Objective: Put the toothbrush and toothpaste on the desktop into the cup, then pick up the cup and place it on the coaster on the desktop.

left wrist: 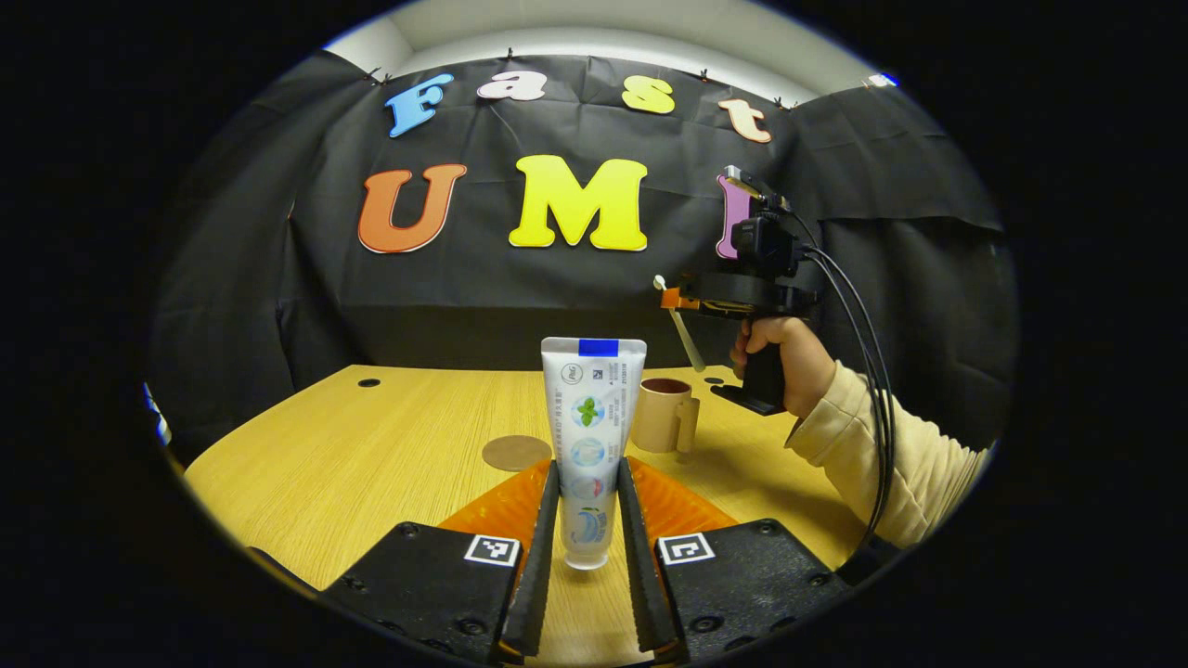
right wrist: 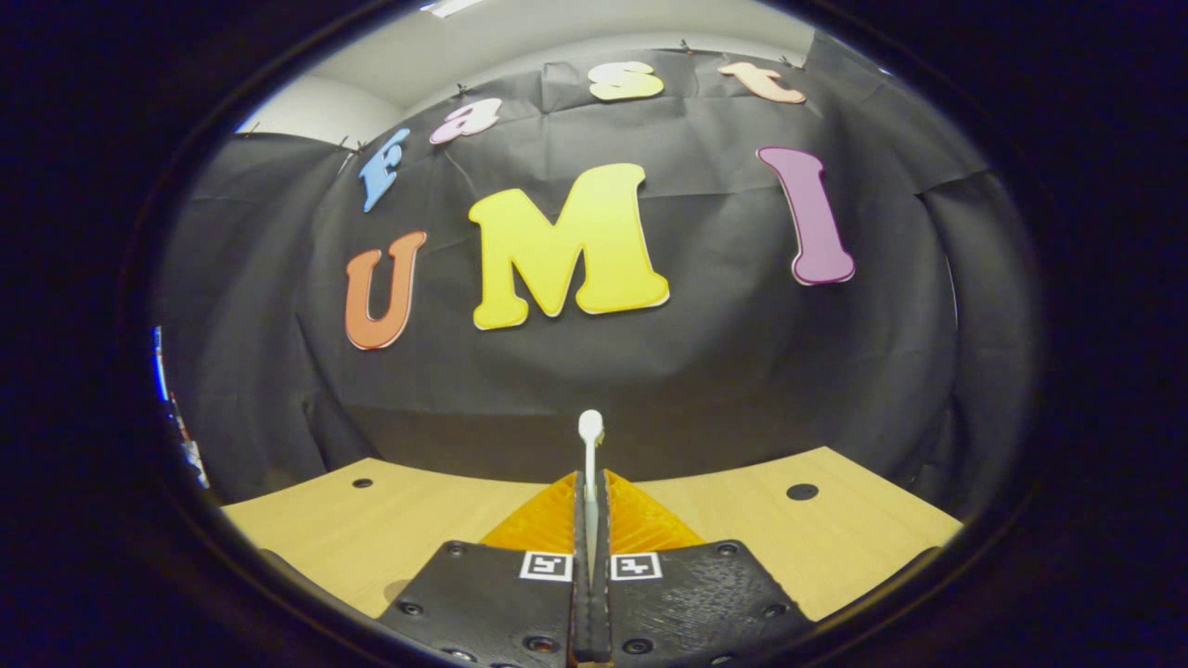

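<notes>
In the left gripper view the left gripper (left wrist: 588, 520) is holding the toothpaste (left wrist: 590, 436) upright, jaws closed partway and pressing on both sides of the tube's lower end, cap end hanging just above the table (left wrist: 371, 455). Beyond it the cup (left wrist: 665, 415) is standing on the table, open and upright, with the round coaster (left wrist: 516, 452) lying flat to its left, apart from it. The right gripper (left wrist: 682, 301), held by a hand (left wrist: 784, 362) in a cream sleeve (left wrist: 891, 464), is hovering above the cup with the toothbrush (left wrist: 685, 334) hanging down toward it. In the right gripper view those jaws are closing almost fully, pinching the toothbrush (right wrist: 590, 455), head sticking up.
</notes>
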